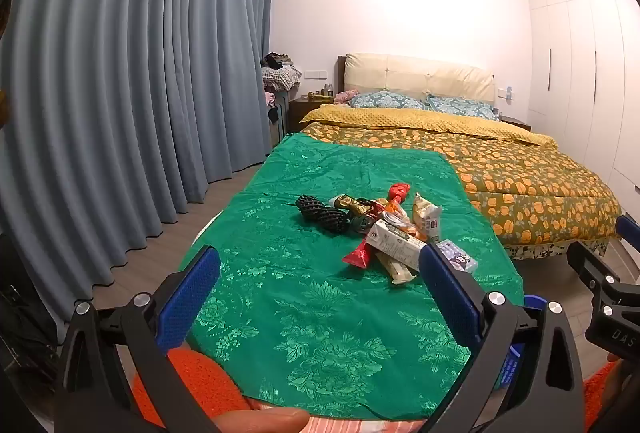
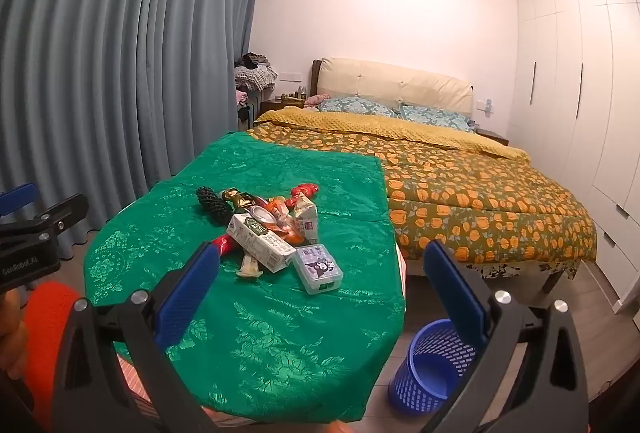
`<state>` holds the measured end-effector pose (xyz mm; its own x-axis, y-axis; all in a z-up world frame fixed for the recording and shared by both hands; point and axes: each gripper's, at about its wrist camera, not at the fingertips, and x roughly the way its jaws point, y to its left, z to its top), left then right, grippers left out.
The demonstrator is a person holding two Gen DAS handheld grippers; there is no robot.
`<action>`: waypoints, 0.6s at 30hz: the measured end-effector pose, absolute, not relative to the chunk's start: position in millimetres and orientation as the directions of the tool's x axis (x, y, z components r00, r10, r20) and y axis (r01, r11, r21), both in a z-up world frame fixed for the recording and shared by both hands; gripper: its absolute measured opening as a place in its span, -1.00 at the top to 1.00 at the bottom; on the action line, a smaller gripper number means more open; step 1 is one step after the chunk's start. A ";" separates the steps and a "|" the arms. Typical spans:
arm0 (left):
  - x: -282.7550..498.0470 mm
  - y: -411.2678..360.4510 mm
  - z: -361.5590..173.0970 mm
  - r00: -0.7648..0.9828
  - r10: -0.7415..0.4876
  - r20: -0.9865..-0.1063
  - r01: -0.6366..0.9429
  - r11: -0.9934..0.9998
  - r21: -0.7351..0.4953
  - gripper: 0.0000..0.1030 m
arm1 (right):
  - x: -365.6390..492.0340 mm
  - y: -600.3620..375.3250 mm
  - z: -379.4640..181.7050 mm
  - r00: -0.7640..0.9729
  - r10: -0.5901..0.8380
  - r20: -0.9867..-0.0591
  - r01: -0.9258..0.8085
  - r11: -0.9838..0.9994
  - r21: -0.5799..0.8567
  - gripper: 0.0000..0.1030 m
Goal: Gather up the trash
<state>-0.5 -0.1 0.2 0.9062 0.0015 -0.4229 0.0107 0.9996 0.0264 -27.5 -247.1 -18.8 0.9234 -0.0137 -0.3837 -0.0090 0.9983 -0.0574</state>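
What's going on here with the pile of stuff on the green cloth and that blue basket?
A person holds a gripper in each hand over a table with a green cloth. The left gripper and right gripper are both open and hold nothing. A pile of trash, wrappers, a milk carton and a small plastic box, lies untouched on the cloth. The blue basket stands on the floor beside the table, seemingly empty.

In front of me is a table with a green cloth on it. A little pile of trash lies on the cloth: a milk carton, wrappers, a small clear box. A blue basket stands on the floor beside the table.
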 end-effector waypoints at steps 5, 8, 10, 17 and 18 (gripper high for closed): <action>-1.2 -0.5 0.4 0.904 0.000 -0.427 0.013 1.000 0.026 -0.92 | -27.7 -247.3 -19.0 0.923 -0.014 -0.384 -0.009 0.998 -0.058 -0.91; -2.8 -1.3 0.9 0.905 -0.002 -0.426 0.014 1.000 0.026 -0.92 | -27.9 -247.4 -19.0 0.923 -0.013 -0.384 -0.009 0.998 -0.058 -0.91; 0.0 -0.1 0.0 0.902 -0.001 -0.431 0.012 1.000 0.024 -0.92 | -28.0 -247.4 -19.0 0.923 -0.015 -0.384 -0.009 0.998 -0.059 -0.91; 0.0 -0.2 0.0 0.902 -0.001 -0.432 0.013 1.000 0.024 -0.92 | -28.3 -247.6 -19.3 0.924 -0.015 -0.382 -0.008 0.998 -0.059 -0.91; 0.0 -0.2 -0.1 0.902 -0.001 -0.432 0.013 1.000 0.025 -0.92 | -28.3 -247.7 -19.7 0.923 -0.016 -0.383 -0.007 0.998 -0.059 -0.91</action>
